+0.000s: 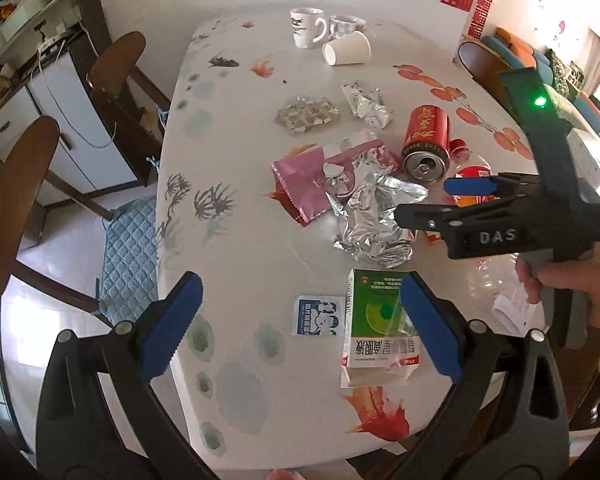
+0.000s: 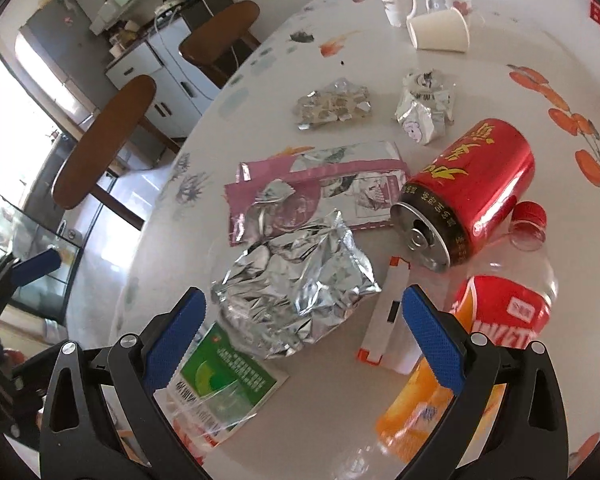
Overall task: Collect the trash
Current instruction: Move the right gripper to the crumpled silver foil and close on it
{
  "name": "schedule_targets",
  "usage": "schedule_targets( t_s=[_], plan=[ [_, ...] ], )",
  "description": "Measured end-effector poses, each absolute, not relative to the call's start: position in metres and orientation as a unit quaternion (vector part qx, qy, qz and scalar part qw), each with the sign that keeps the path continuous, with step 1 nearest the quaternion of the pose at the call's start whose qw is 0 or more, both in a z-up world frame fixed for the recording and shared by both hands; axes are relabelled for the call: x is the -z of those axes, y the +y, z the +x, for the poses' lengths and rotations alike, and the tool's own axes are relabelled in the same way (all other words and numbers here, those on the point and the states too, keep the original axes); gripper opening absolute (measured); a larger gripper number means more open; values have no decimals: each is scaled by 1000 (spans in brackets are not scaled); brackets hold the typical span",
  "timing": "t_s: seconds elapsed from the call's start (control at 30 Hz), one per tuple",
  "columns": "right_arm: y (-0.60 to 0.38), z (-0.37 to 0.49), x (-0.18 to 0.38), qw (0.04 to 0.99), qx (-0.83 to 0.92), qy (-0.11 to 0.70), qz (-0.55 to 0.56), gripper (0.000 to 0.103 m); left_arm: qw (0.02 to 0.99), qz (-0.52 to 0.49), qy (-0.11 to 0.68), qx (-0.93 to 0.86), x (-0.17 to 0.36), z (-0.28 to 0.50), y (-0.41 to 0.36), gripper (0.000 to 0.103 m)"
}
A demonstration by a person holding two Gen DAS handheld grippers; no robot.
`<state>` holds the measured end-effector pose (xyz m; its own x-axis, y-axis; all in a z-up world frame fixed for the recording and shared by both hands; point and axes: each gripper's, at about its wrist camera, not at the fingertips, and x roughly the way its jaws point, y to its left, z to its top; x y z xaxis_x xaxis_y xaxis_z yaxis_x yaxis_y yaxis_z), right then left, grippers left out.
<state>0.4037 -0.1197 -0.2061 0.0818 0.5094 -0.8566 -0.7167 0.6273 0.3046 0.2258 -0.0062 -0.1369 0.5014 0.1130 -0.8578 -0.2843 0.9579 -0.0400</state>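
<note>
Trash lies scattered on a white flowered table (image 1: pixel 240 240). My left gripper (image 1: pixel 300 328) hangs open above a green medicine packet (image 1: pixel 376 320) and a small blue-and-white sachet (image 1: pixel 316 316). My right gripper (image 2: pixel 304 340) is open just over a crumpled silver foil bag (image 2: pixel 300 280), and it also shows in the left wrist view as the right gripper (image 1: pixel 424 200). Beyond the foil lie a pink wrapper (image 2: pixel 312 188) and a red can (image 2: pixel 468 192) on its side. A clear bottle (image 2: pixel 504 304) with a red label and a white box (image 2: pixel 388 312) lie to the right.
Two mugs (image 1: pixel 308 26) and a tipped paper cup (image 1: pixel 346 50) stand at the far end, with two crumpled foil wrappers (image 1: pixel 308 114) nearer. Wooden chairs (image 1: pixel 24 200) line the table's left side before white cabinets (image 1: pixel 72 120). An orange packet (image 2: pixel 412 412) lies under my right finger.
</note>
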Motion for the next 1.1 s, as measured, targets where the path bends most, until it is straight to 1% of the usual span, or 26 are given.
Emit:
schedule_targets(
  t_s=[0.43,0.47,0.5,0.57,0.67,0.87,0.9,0.93,1.0,1.1],
  plan=[
    [-96,405,224,727,-426,516,-151,96,857,-92,491,-124,143,227,-4,97],
    [-96,405,224,728,-429,514,-150,94,857,-91,491,-126,143,227,-4,97],
    [-95,404,224,727,-431,512,-149,85,857,-90,491,-127,144,227,-4,97],
    [-90,405,228,724,-424,517,-167,70,857,-89,491,-128,144,227,-3,97],
    [-84,408,235,705,-432,537,-167,70,856,-96,491,-129,146,227,-1,97],
    [-74,408,236,701,-431,535,-189,70,854,-89,499,-118,156,239,1,97],
    [-74,409,238,700,-428,539,-191,67,851,-83,506,-112,161,245,1,97],
    [-75,411,240,698,-426,543,-191,55,848,-77,512,-112,164,251,1,97],
    [-76,413,242,692,-428,549,-190,47,851,-80,509,-103,169,262,6,97],
    [-78,417,243,689,-429,555,-181,44,850,-98,509,-99,174,276,14,97]
  ],
)
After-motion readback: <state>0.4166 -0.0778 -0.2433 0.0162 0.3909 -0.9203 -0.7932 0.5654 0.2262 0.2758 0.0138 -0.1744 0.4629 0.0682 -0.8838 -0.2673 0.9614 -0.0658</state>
